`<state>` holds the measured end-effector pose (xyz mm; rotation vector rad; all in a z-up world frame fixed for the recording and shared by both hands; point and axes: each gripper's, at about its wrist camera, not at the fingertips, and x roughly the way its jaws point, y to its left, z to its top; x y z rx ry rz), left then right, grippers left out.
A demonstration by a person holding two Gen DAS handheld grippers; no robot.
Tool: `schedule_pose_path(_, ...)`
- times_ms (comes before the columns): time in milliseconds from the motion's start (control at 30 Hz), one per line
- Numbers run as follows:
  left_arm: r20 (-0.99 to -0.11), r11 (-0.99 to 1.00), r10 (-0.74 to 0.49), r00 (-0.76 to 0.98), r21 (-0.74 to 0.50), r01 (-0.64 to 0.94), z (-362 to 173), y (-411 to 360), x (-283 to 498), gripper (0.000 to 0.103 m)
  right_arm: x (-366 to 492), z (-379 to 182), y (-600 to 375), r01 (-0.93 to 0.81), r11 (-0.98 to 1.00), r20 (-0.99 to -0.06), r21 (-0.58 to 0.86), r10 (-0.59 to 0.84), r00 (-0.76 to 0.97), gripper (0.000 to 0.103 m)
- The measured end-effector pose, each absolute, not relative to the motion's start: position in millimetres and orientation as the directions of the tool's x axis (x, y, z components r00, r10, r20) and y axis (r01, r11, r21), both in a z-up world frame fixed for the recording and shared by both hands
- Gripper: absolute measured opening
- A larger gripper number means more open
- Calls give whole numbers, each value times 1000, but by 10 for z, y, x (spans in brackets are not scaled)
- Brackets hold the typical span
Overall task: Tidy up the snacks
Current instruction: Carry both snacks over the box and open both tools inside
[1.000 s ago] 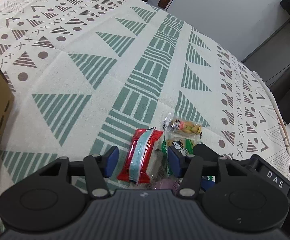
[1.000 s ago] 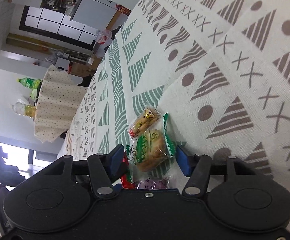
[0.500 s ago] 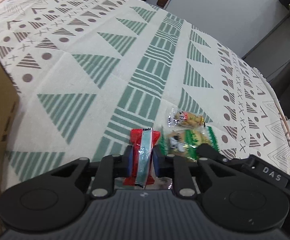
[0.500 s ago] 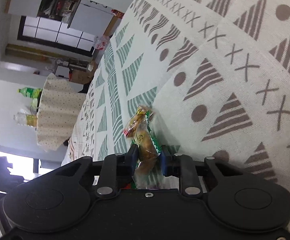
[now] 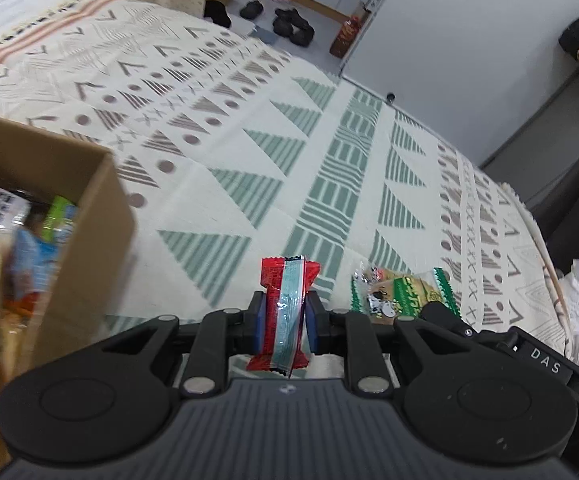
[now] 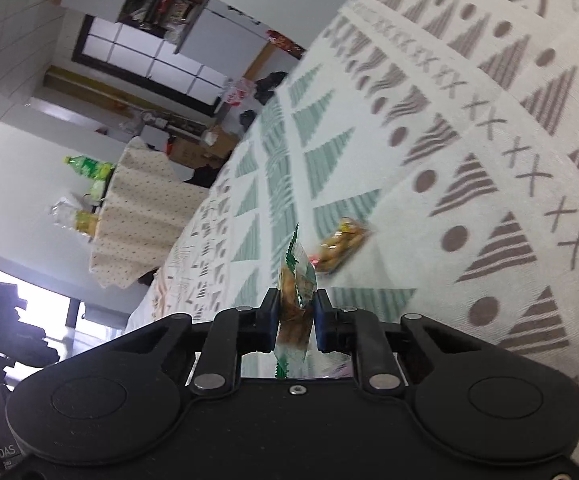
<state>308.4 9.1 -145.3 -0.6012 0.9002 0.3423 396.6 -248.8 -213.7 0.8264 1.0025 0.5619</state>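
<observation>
Left gripper (image 5: 283, 327) pinches the red snack packet (image 5: 285, 312), right gripper (image 6: 296, 320) grips the green cracker packet (image 6: 295, 300) — both lifted off the cloth — next likely a carry into the cardboard box (image 5: 85, 240) at left.

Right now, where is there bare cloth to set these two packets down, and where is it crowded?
Bare cloth lies between the box and the red packet, and all beyond. Crowded: the box is full of snacks, and the peanut packet lies beside the green packet.
</observation>
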Motion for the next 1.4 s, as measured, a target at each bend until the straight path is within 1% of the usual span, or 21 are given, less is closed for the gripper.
schedule_pose_path(333, -779, 767, 92, 620, -341, -543, -1027, 384, 2659, 19, 3784, -1760, -2252, -157, 561, -451, 813, 776, 441, 18)
schedule_pose_path(700, -757, 731, 154, 635, -346, -589, -706, 740, 2139, 19, 3509, -1474, -1973, -250, 579, -442, 776, 782, 439, 18)
schedule_pose_path(1033, -758, 683, 206, 618, -341, -646, -607, 1155, 1707, 20, 3196, -1212, -1726, -314, 585, -433, 747, 788, 438, 18)
schedule_pose_path(1200, -765, 661, 199, 612, -356, -660, -631, 1330, 1574, 20, 3048, -1092, -1575, -352, 589, -430, 727, 791, 436, 18)
schedule_pose_path(1400, -780, 650, 169, 603, -371, -663, -711, 1491, 1474, 20, 2883, -1021, -1440, -365, 609, -455, 704, 782, 427, 18)
